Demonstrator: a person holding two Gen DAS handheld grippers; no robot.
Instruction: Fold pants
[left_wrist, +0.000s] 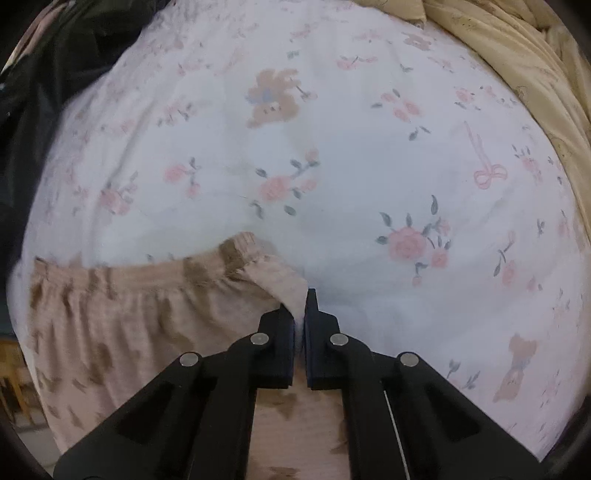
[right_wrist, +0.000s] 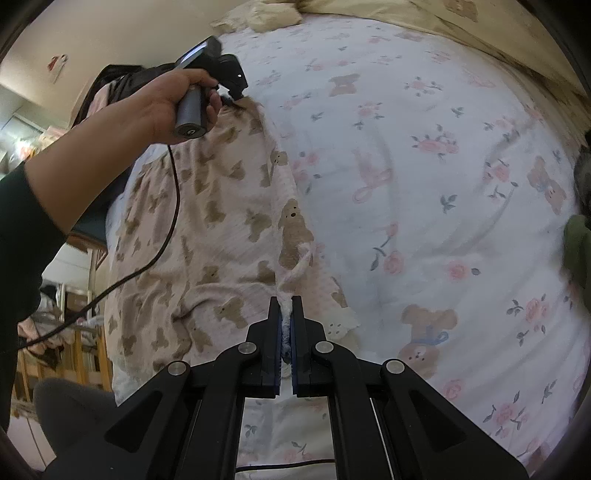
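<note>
The pants (right_wrist: 207, 229) are pale pink with brown bear prints and lie along the left side of a bed. In the left wrist view their gathered waistband (left_wrist: 155, 284) runs across the lower left. My left gripper (left_wrist: 300, 301) is shut on the waistband's corner, which sticks up between the fingers. It also shows in the right wrist view (right_wrist: 232, 98), held by a hand at the far end of the pants. My right gripper (right_wrist: 286, 306) is shut on the white lace hem of a leg at the near end.
The bed sheet (left_wrist: 369, 155) is white with pink roses and bears. A beige quilt (left_wrist: 517, 48) is bunched along the far right edge. Dark clothing (left_wrist: 44, 92) lies at the far left. A wooden frame (right_wrist: 85, 354) stands beside the bed.
</note>
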